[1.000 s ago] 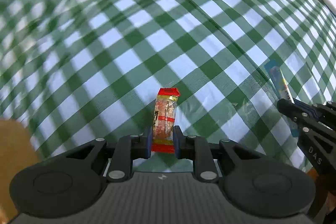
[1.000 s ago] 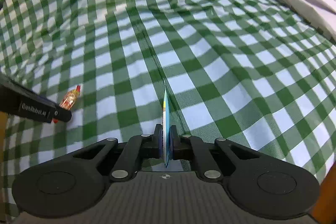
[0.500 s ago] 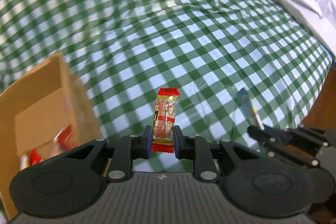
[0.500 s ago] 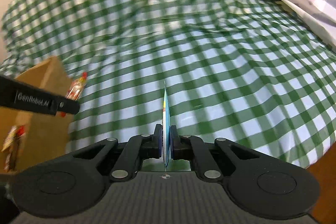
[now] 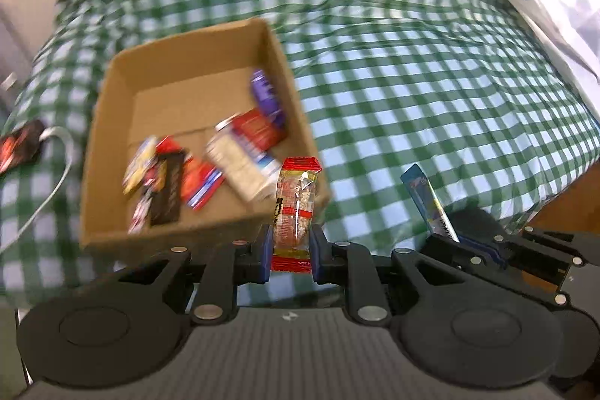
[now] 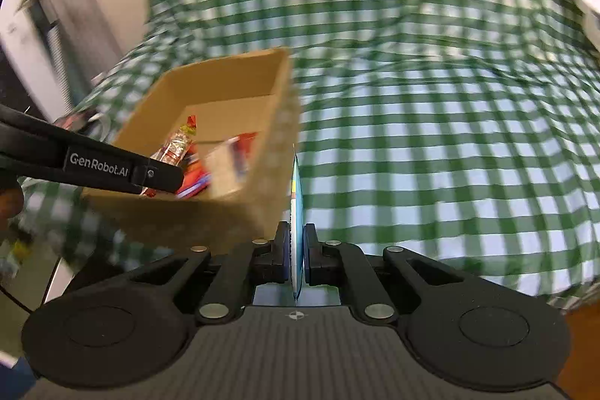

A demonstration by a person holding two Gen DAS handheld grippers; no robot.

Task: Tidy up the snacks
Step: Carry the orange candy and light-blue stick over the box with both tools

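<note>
Two snacks are riding clamped: your left claw (image 5: pixel 291 244) is gripping the red-ended snack bar (image 5: pixel 296 208), your right claw (image 6: pixel 296 255) the thin blue packet (image 6: pixel 297 212). Clear the cardboard box (image 5: pixel 112 122) wall before releasing.

The cardboard box (image 5: pixel 112 122) left of centre is matt brown board with a plain, dull inner face. Beneath it a woven green-and-white checked cloth (image 5: pixel 412 81) lies soft and creased. The red snack bar (image 5: pixel 294 208) wears glossy crinkled clear film; the blue packet (image 5: pixel 427 201) shines similarly. Both grippers look matt black plastic with bright metal pins.
</note>
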